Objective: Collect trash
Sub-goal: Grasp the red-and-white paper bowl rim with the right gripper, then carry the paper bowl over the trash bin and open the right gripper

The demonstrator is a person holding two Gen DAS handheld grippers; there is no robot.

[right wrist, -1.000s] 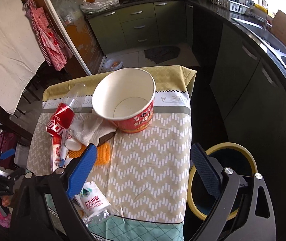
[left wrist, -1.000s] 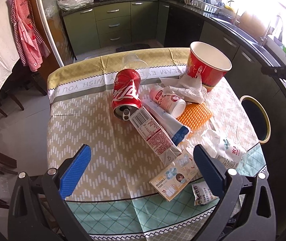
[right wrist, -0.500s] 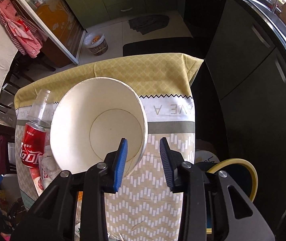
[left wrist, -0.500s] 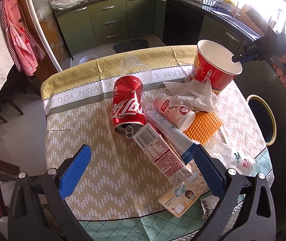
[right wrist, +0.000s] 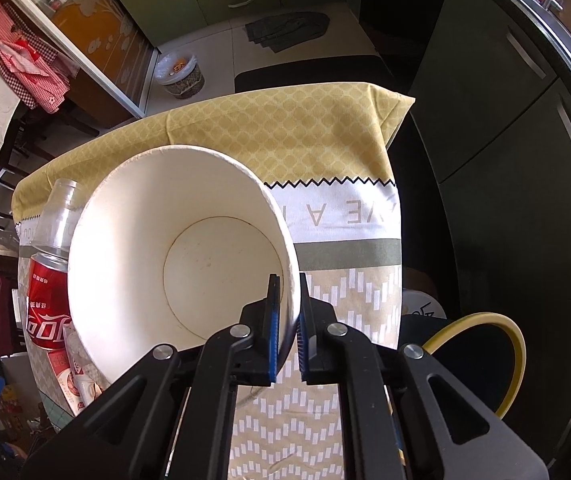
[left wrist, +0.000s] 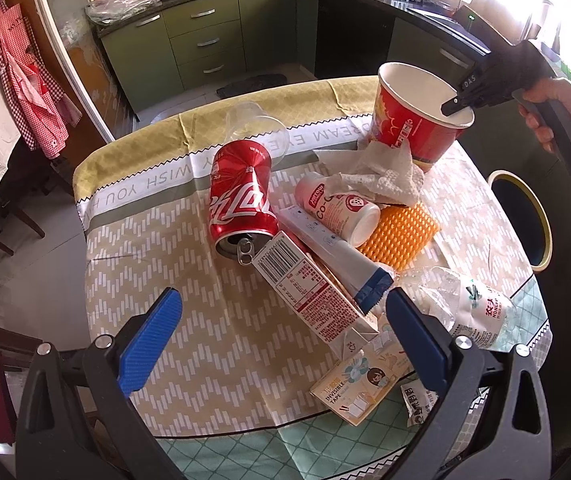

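Paper bucket (right wrist: 173,256), far table corner, yellow-rimmed bin (right wrist: 513,344) just beside: my right gripper (right wrist: 288,320) pinches its rim, grasp step; next, lift toward bin. Cola can (left wrist: 241,204) mid-table; my left gripper (left wrist: 281,320) gapes empty

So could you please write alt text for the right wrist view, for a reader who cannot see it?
The right gripper pinches the rim of a large paper bowl on a patterned tablecloth. A red cola can lies left; a yellow-rimmed bin stands right.
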